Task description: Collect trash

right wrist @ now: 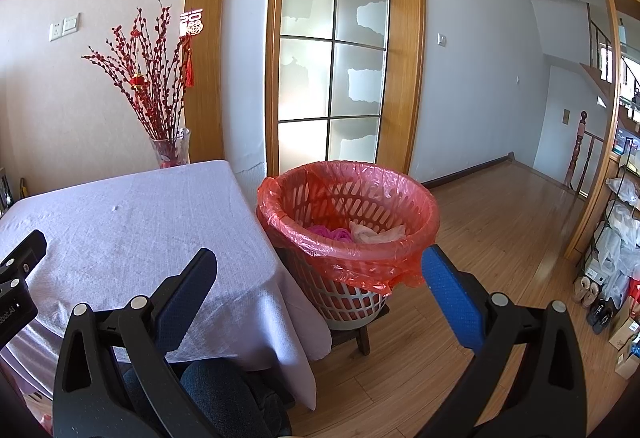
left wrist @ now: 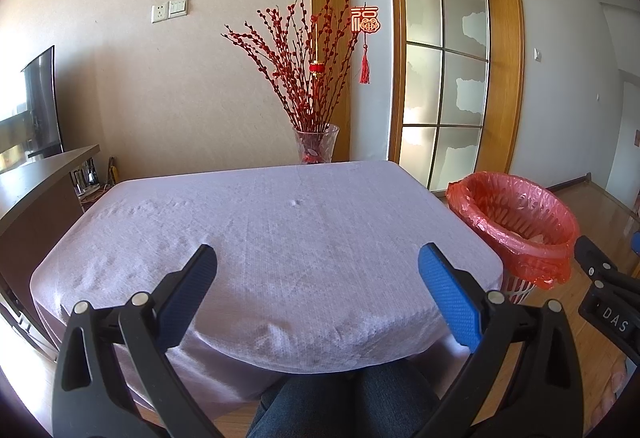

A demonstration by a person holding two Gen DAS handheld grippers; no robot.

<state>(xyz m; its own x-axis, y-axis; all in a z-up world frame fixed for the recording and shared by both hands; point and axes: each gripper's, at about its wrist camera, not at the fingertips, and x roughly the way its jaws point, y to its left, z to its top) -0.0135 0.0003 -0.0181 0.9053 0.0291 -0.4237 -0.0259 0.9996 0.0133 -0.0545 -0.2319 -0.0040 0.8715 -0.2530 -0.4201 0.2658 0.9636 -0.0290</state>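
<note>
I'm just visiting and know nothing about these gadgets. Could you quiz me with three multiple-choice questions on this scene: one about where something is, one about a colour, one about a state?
1. Where does the trash basket stand?
A. on the table
B. beside the table's right edge
C. behind the vase

2. What colour is the bag lining the basket?
A. red
B. black
C. white

3. How do the jaws of the right gripper stand?
A. shut on trash
B. open and empty
C. shut on nothing

Answers:
1 B: it sits off the table, next to its cloth-covered edge.
2 A: translucent red plastic folds over the rim.
3 B: the two blue pads are wide apart with nothing between them.
</note>
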